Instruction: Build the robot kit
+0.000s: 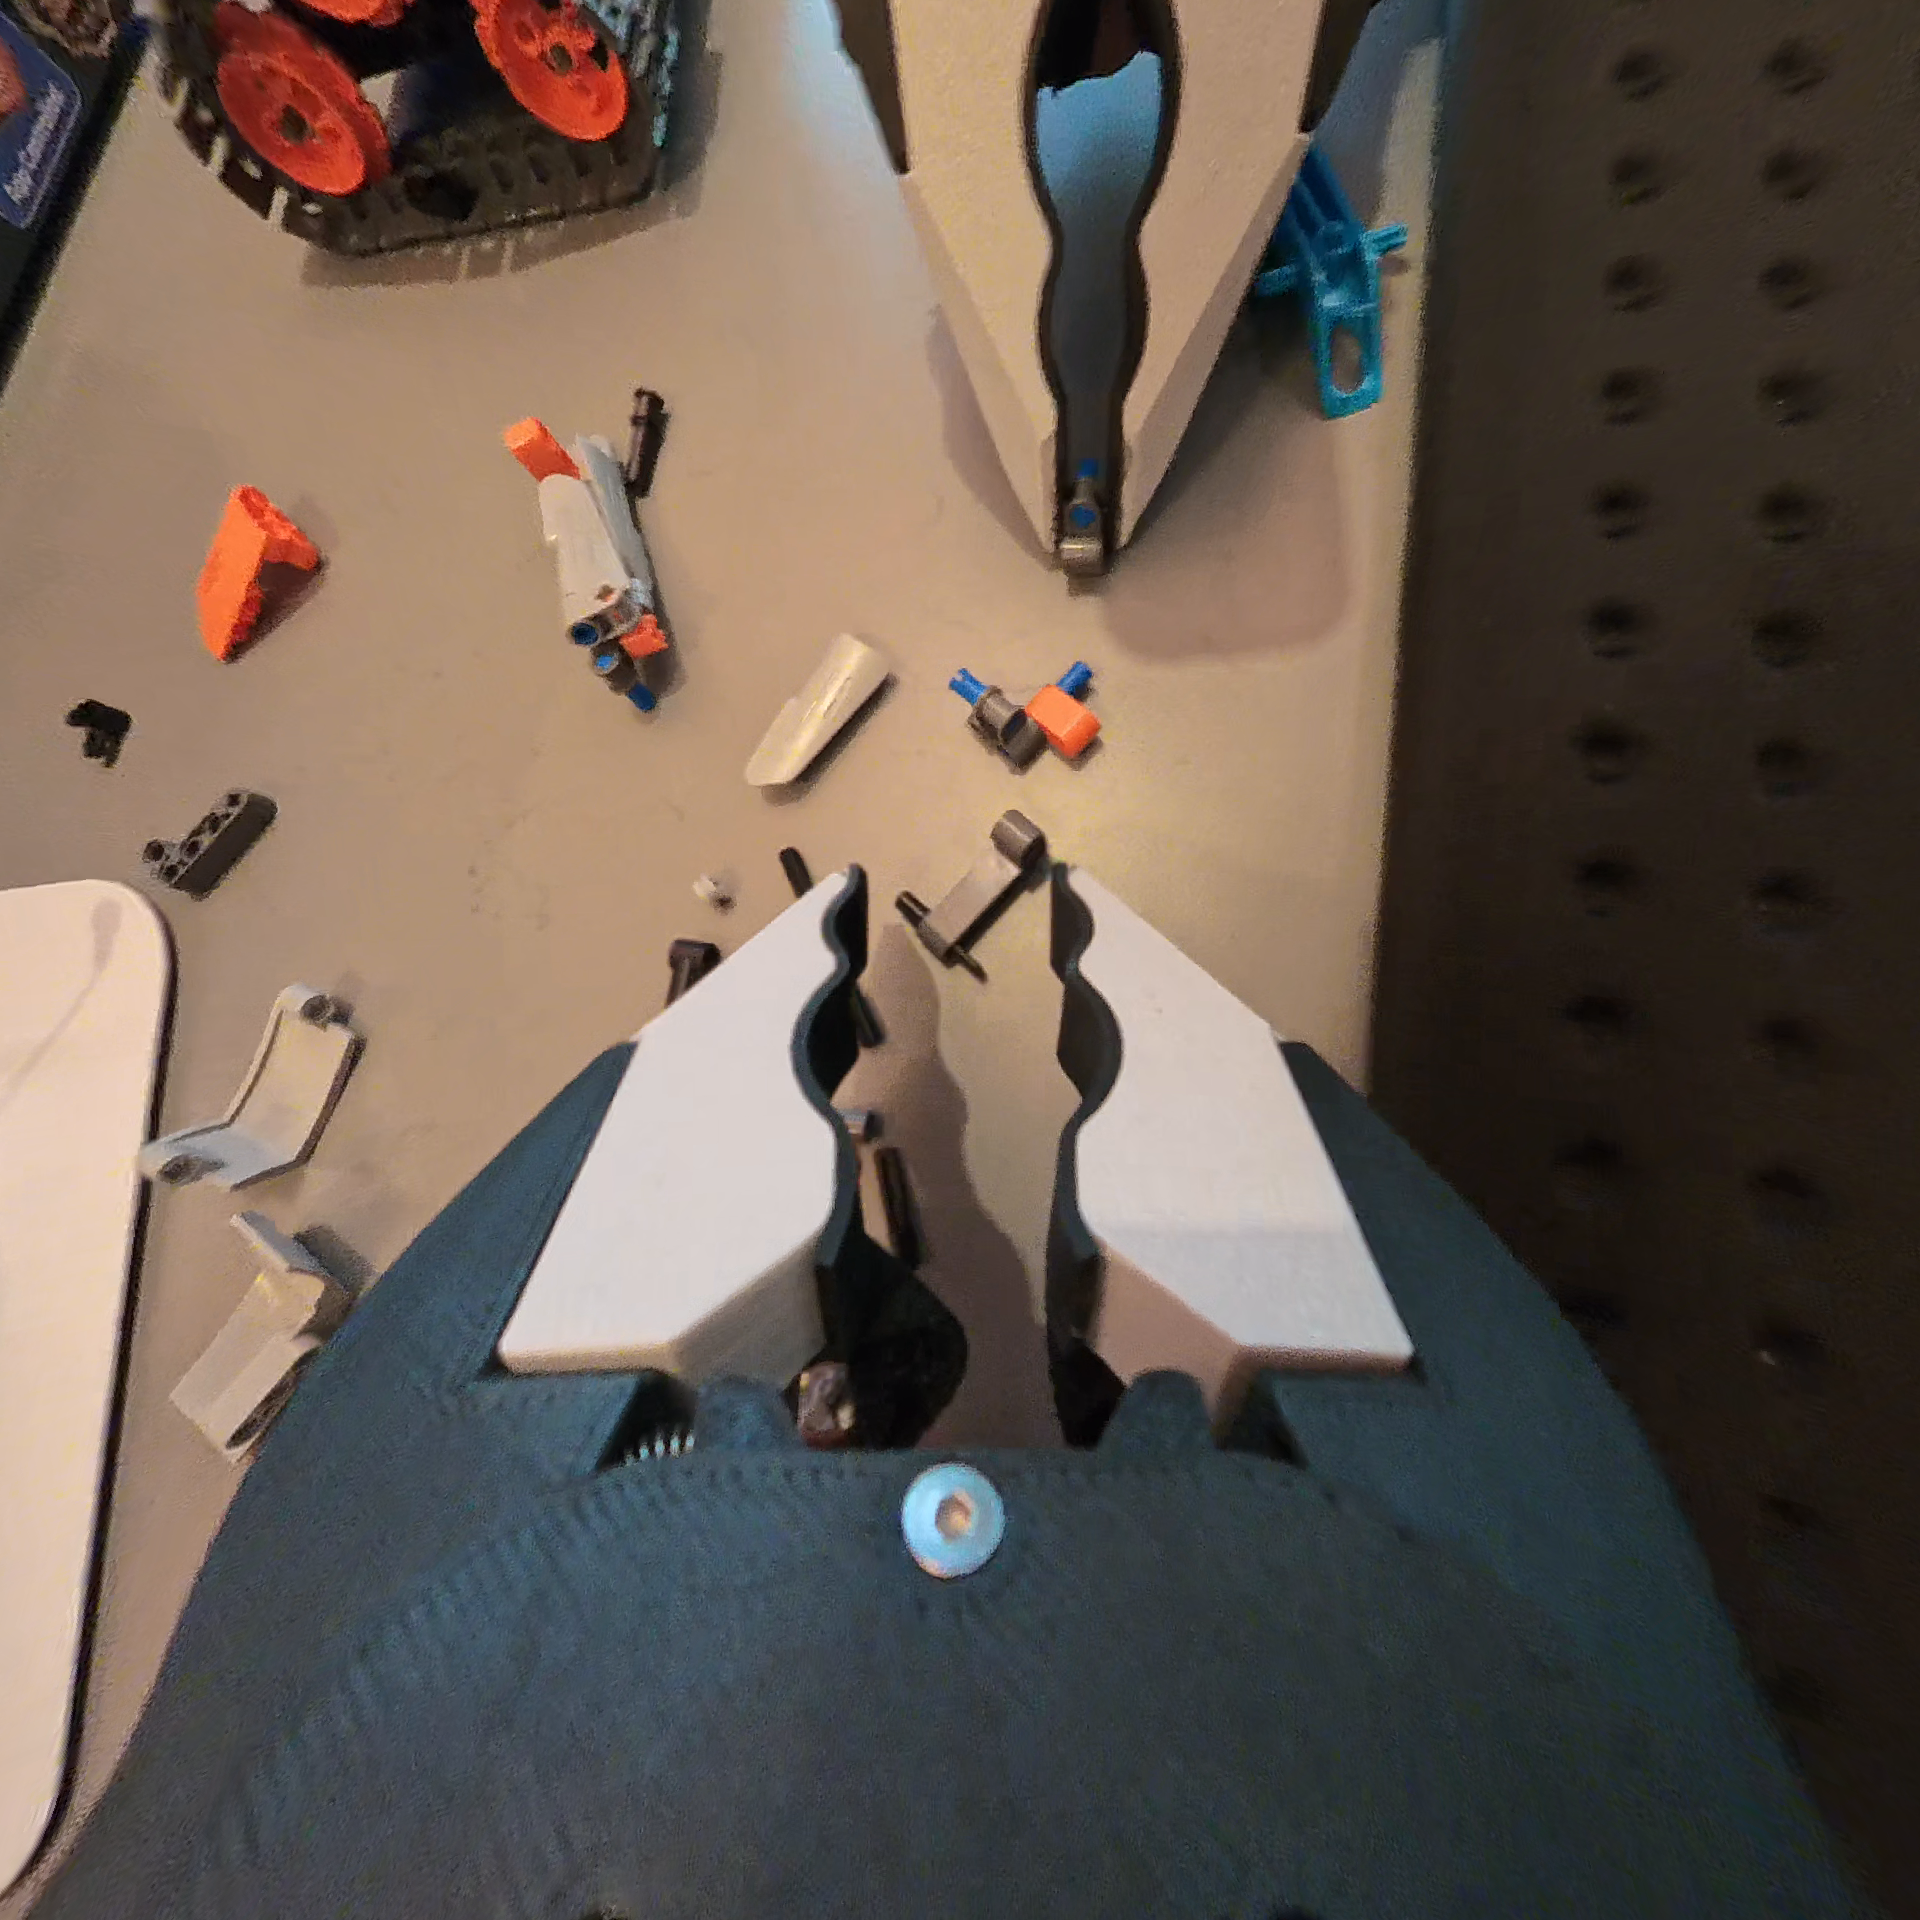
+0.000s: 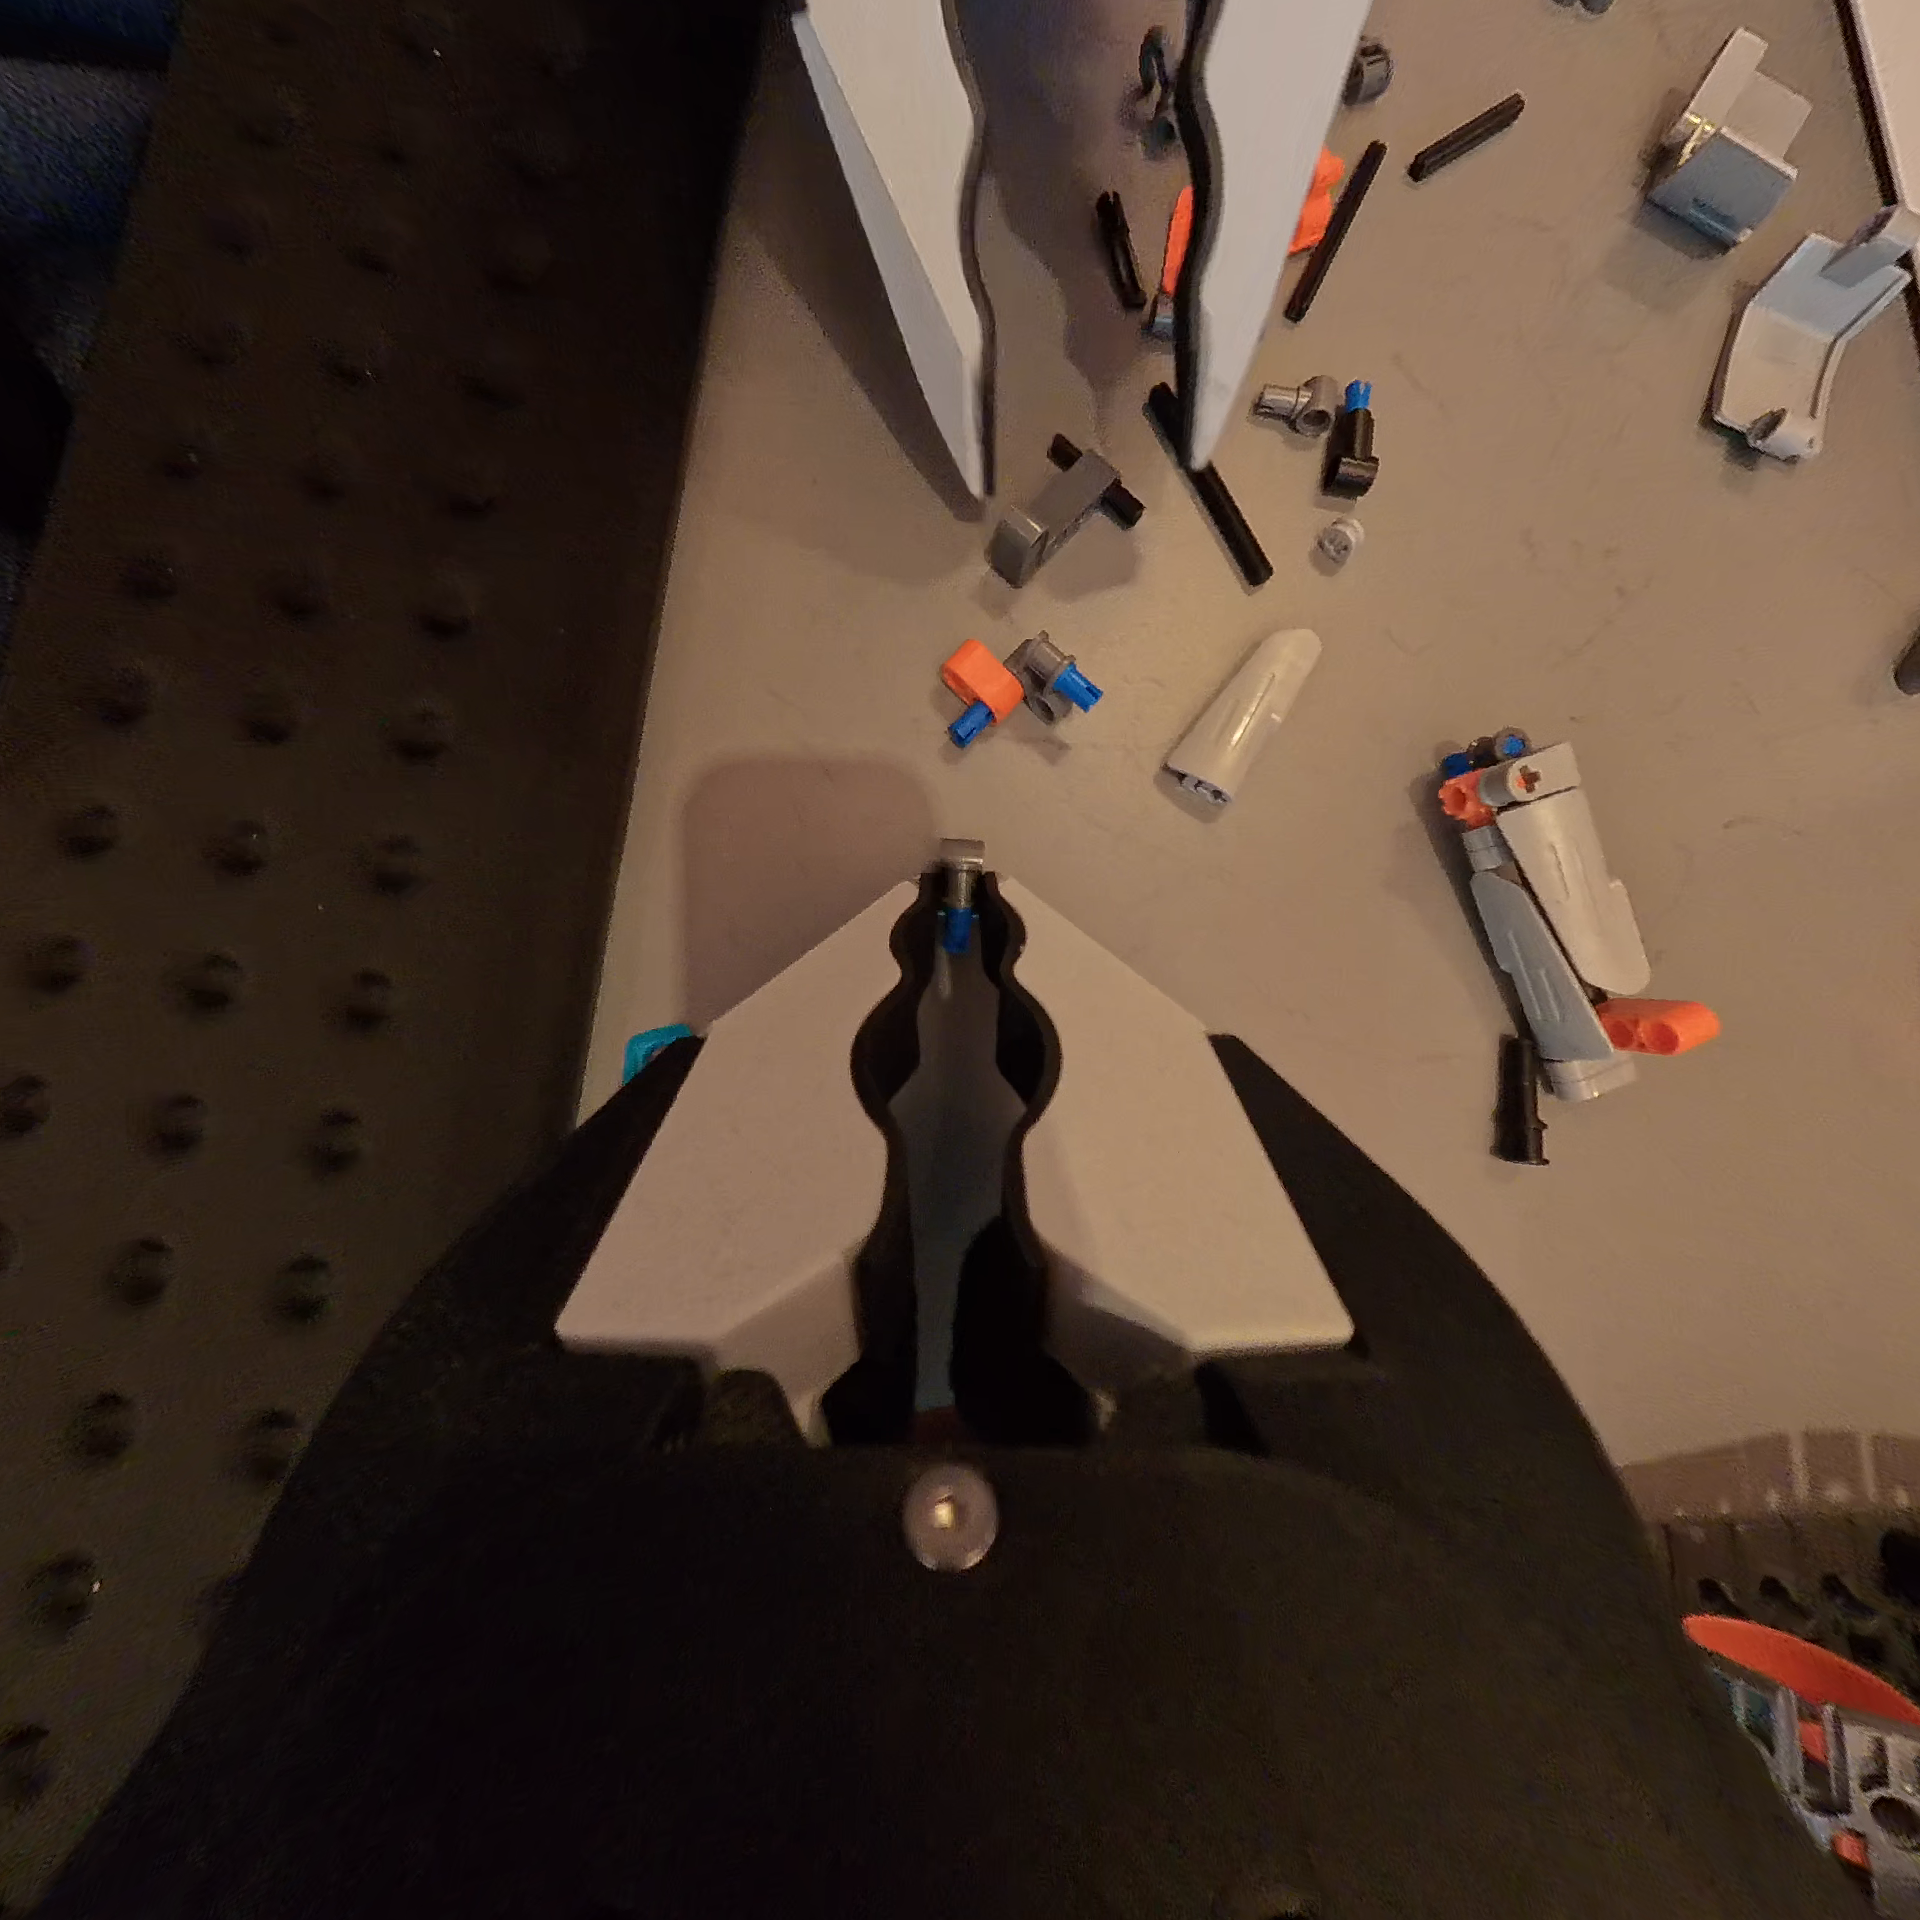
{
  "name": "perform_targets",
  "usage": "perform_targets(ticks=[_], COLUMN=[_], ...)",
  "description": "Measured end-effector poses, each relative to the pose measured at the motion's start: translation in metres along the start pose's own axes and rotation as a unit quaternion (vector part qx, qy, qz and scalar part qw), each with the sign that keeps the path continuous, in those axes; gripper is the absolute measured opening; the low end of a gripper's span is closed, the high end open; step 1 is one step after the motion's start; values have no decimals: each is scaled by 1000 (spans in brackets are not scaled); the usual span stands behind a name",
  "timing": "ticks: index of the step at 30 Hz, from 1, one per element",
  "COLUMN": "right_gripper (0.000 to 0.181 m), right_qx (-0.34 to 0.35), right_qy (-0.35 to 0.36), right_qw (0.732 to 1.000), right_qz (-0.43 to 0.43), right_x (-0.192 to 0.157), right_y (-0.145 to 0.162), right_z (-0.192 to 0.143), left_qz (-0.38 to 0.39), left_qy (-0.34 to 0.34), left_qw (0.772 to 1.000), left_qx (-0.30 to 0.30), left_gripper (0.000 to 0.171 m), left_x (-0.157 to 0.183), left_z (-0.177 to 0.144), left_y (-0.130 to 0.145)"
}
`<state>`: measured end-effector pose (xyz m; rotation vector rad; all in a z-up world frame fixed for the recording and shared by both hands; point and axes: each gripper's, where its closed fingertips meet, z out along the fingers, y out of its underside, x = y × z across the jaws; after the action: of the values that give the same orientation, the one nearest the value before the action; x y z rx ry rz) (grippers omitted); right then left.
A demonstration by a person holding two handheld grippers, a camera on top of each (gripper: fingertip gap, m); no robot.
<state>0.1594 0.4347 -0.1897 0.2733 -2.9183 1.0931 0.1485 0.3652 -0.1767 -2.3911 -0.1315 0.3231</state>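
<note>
My left gripper (image 1: 956, 894) is open and empty, low over the grey tabletop. A dark grey connector piece with black pins (image 1: 982, 894) lies just ahead between its fingertips; it also shows in the right wrist view (image 2: 1060, 504). My right gripper (image 2: 961, 883) is shut on a small grey connector with a blue pin (image 2: 958, 883), held at the very tips. It shows facing me in the left wrist view (image 1: 1081, 530), with the same piece (image 1: 1083, 520) in it. An orange and grey piece with blue pins (image 1: 1029, 717) (image 2: 1013, 691) lies between the two grippers.
Loose parts lie about: a light grey cone panel (image 1: 821, 712), a grey and orange sub-assembly (image 1: 603, 561), an orange wedge (image 1: 249, 566), black pins, grey panels (image 1: 260, 1091). A tracked model with orange wheels (image 1: 416, 114) stands far left. A dark studded board (image 1: 1662, 727) borders the right. A white tray (image 1: 62, 1247) is at left. Across from one pair of fingers to the other is roughly 8 centimetres.
</note>
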Motion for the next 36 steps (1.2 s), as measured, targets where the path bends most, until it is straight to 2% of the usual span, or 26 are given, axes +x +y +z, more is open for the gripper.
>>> perform_targets(ticks=[5,8,12,16,19,22,26,29,32,34,36], right_gripper=[6,6,6,6,11,22,21,22,22,22,17], right_qx=[0,-1,2,6,8,12,110,220,325,366,382], right_qy=[-1,-1,-4,-11,-4,11,47,64,68,70,72], right_qw=[1000,1000,1000,1000,1000,999,989,964,924,906,900], right_qz=[1,0,7,17,27,38,82,133,188,200,197], right_x=[-1,-1,-3,-5,-3,4,23,36,51,56,58], right_y=[-1,-1,-5,-10,-13,-16,-53,-91,-120,-133,-142], right_z=[1,1,4,9,11,11,-11,-32,-51,-60,-62], left_qz=[22,35,55,60,20,-23,-89,-121,-112,-110,-112], left_qy=[17,10,2,-27,-42,-53,-55,-50,-81,-90,-106], left_qw=[999,999,998,998,999,996,977,953,941,934,926], left_qx=[-27,-22,-24,-23,7,71,185,272,309,329,346], left_gripper=[33,29,10,7,7,6,6,6,6,6,6], left_x=[5,5,7,1,-7,-17,-31,-38,-47,-48,-53], left_z=[1,5,10,12,8,-4,-30,-53,-68,-76,-83], left_y=[12,7,5,5,-2,-20,-51,-73,-82,-87,-89])
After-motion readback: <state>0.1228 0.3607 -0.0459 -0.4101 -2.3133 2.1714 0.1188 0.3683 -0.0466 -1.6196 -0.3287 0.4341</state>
